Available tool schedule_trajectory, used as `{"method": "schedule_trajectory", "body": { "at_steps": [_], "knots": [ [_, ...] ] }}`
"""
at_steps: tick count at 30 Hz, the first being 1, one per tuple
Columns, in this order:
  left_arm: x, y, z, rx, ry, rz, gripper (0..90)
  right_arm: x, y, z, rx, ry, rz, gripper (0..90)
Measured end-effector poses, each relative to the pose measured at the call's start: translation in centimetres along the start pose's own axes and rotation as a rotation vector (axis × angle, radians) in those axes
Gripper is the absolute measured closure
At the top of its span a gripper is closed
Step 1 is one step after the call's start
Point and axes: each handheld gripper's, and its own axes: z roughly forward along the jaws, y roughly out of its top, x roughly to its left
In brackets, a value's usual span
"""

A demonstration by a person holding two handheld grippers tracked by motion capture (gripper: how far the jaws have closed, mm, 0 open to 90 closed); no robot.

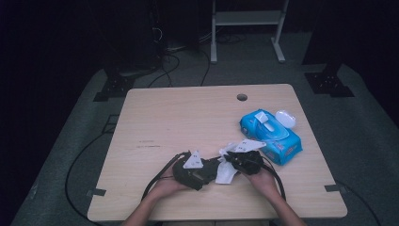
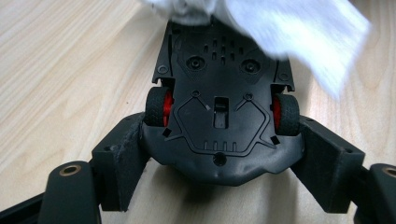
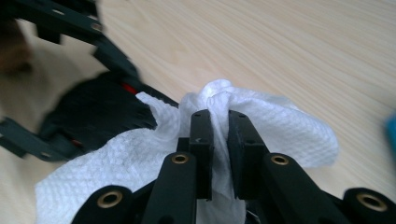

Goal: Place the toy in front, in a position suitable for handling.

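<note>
- My left tongs clamp the black plastic toy car with red-hubbed wheels by its sides, underside up, above the pale wooden table.
- My right tongs are closed on a bunched white wet wipe, touching the car's far end.
- I'd hold the car steady and rub with short, light strokes, so the wipe doesn't slip free.
- The blue wipes pack sits open nearby.

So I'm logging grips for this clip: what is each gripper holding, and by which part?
The left gripper clamps an upturned black toy car by its sides, near the red-hubbed wheels. The right gripper pinches a white wipe at a bunched fold.
</note>
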Motion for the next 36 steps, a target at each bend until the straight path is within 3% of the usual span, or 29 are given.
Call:
{"method": "schedule_trajectory", "body": {
  "at_steps": [2,5,7,8,9,10,18,25,29,36],
  "knots": [
    [0.0,0.0,0.0,0.003,0.003,0.002,23.6,-0.6,-0.3,-0.5,0.007,-0.03,0.011,80.1],
    [-0.1,-0.1,0.0,0.008,0.003,0.003,23.6,-0.5,-0.5,-0.7,-0.003,-0.006,0.029,80.1],
    [0.0,-0.1,0.0,0.007,0.001,0.001,23.6,0.3,-0.4,-0.5,-0.006,0.037,0.005,80.1],
    [0.0,-0.1,0.0,0.007,0.001,0.001,23.6,0.3,-0.4,-0.5,-0.006,0.037,0.005,80.1],
    [0.0,-0.1,0.0,0.007,0.0,0.002,23.6,0.7,-0.1,-0.4,0.007,0.032,-0.039,80.1],
    [0.0,-0.1,0.0,0.001,0.0,0.005,23.7,0.6,-0.1,-0.4,0.01,0.037,-0.04,80.0],
    [0.1,0.0,0.0,0.001,-0.004,0.005,23.6,-0.1,-0.9,-1.1,0.016,0.051,-0.006,80.0],
    [0.2,-0.1,-0.1,-0.005,-0.012,-0.006,23.6,-1.0,-1.5,-2.2,0.041,0.024,-0.023,79.6],
    [0.1,-0.1,-0.1,-0.002,-0.007,-0.006,23.6,-0.7,-1.6,-2.2,0.038,0.016,-0.033,79.7],
    [0.1,0.0,-0.1,-0.001,-0.011,-0.006,23.6,-1.0,-1.7,-2.2,0.031,0.032,-0.008,79.7]
  ]
}}
